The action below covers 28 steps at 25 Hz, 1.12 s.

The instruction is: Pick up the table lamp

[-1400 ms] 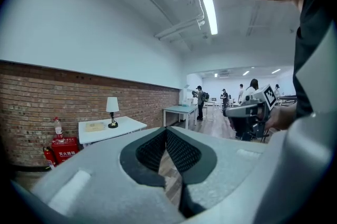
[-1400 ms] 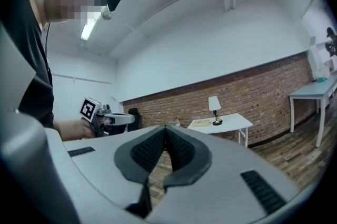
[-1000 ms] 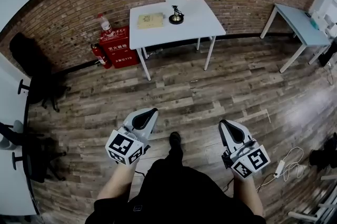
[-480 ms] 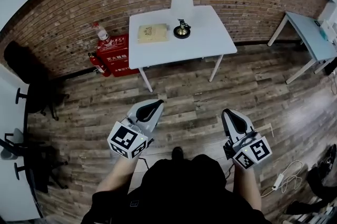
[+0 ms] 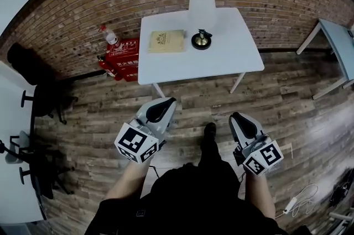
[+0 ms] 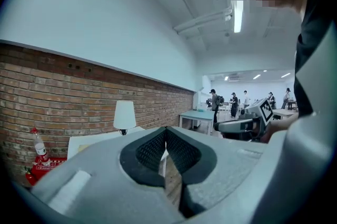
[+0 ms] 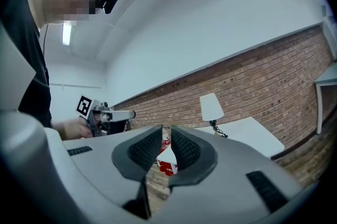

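The table lamp (image 5: pixel 201 7) has a white shade and a dark round base (image 5: pixel 201 40). It stands at the back of a white table (image 5: pixel 221 59) against the brick wall. Both grippers hover over the wooden floor, short of the table's front edge and well apart from the lamp. My left gripper (image 5: pixel 165 104) is shut, its pads meeting at the tip (image 6: pixel 165 129) with nothing in them. My right gripper (image 5: pixel 238 118) is opening, with a narrow empty gap between its pads (image 7: pixel 166 132). The lamp (image 6: pixel 125 115) shows ahead in the left gripper view, and the lamp (image 7: pixel 211 107) in the right one too.
A tan booklet (image 5: pixel 167 41) lies on the table left of the lamp. A red fire-equipment box (image 5: pixel 123 54) with a bottle (image 5: pixel 109 35) on top stands left of the table. Black chairs (image 5: pixel 41 95) stand at the far left, and a grey table (image 5: pixel 343 46) at the right.
The person has walked forward. The table and lamp are nearer and larger in the head view, and both grippers have been carried toward the table's front edge.
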Tool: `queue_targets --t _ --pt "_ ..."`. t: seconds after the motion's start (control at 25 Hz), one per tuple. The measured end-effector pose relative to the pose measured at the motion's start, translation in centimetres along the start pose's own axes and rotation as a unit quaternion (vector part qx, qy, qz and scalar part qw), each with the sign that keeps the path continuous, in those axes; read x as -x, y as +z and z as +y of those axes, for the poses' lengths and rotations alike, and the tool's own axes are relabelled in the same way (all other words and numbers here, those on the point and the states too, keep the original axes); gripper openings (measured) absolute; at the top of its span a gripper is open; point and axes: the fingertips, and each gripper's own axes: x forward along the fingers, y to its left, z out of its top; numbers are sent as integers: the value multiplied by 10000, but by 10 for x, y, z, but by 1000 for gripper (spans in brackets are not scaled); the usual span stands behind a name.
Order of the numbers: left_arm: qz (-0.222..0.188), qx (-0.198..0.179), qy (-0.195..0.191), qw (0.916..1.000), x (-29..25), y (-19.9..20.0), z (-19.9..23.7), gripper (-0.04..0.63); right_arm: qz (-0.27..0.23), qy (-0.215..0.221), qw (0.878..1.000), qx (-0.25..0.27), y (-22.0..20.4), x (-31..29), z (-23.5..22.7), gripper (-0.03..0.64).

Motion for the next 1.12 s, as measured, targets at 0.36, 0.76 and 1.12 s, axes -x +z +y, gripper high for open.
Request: queue_targets --t 0.36,0.76,1.12 --pt "81 -7 403 9992 -142 21 84 8 -76 519 9978 400 36 -119 -131 77" --pt "232 21 533 9983 -247 11 136 8 119 654 9951 726 23 -227 -219 94" --pt "34 235 589 9980 -279 -11 197 8 491 512 9941 816 -2 -287 -238 112"
